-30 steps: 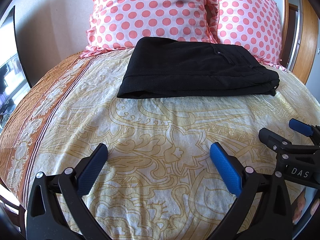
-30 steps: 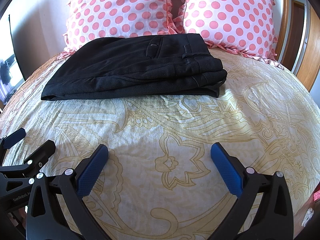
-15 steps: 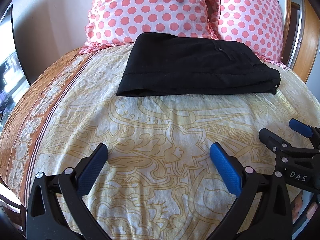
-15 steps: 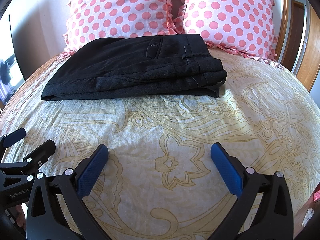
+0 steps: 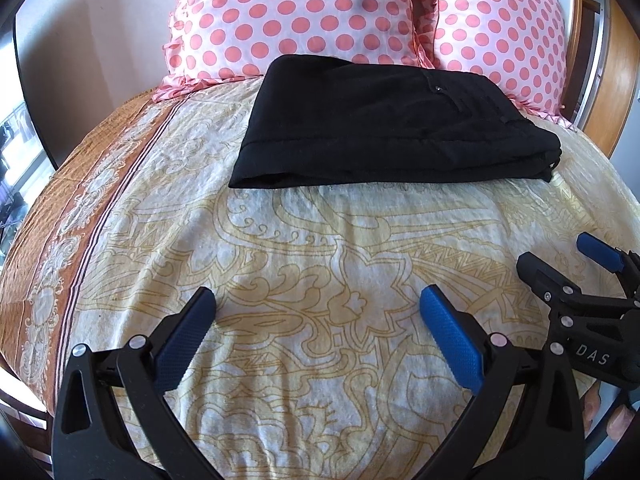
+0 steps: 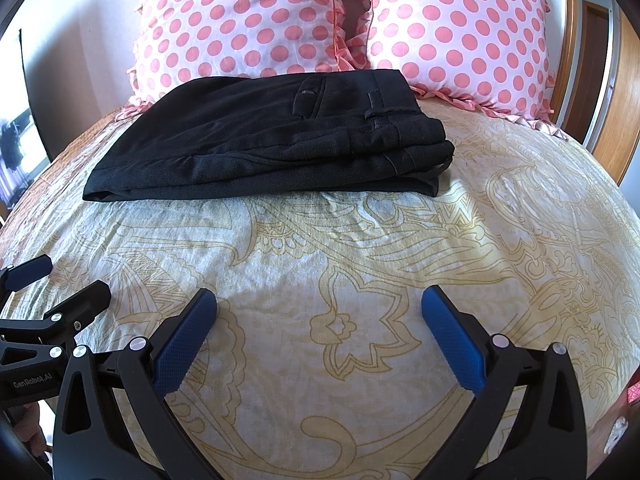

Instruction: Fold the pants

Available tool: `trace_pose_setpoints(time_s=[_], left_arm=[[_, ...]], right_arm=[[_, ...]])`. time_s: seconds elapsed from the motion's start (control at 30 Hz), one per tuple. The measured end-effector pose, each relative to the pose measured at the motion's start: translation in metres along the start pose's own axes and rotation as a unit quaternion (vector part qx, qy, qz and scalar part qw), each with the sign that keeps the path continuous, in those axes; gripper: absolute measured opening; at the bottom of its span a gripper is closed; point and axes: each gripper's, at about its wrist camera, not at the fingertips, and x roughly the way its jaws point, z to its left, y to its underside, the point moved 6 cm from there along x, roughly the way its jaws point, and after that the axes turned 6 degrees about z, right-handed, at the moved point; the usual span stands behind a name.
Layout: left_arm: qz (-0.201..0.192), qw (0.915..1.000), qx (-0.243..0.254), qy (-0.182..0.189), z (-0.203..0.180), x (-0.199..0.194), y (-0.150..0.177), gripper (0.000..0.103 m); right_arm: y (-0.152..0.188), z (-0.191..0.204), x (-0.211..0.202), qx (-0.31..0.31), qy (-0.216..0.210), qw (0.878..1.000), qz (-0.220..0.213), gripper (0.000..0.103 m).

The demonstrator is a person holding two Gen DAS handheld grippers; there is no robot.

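Black pants (image 5: 384,128) lie folded in a flat stack at the far end of the bed, in front of the pillows; they also show in the right wrist view (image 6: 276,140), waistband to the right. My left gripper (image 5: 316,300) is open and empty, low over the bedspread, well short of the pants. My right gripper (image 6: 318,300) is open and empty, likewise back from the pants. Each gripper shows at the edge of the other's view: the right gripper (image 5: 560,264) and the left gripper (image 6: 60,280).
Two pink polka-dot pillows (image 5: 296,16) (image 6: 452,28) stand behind the pants. The yellow patterned bedspread (image 5: 320,240) has an orange border at the left (image 5: 80,184). A wooden headboard and door frame (image 6: 624,92) are at the right.
The left wrist view has shifted slightly, with the pants sitting a little lower and nearer in frame. The right gripper has barely moved. Both stay open.
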Motion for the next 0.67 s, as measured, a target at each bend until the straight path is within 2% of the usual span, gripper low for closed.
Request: trace_pose_setpoints(time_s=[0.67], left_arm=[[0.000,1.0000,0.002,0.002,0.0005,0.0001,-0.0001,0.101]], right_arm=[[0.0001,0.0006,0.0002,0.001,0.001,1.000,-0.001,0.102]])
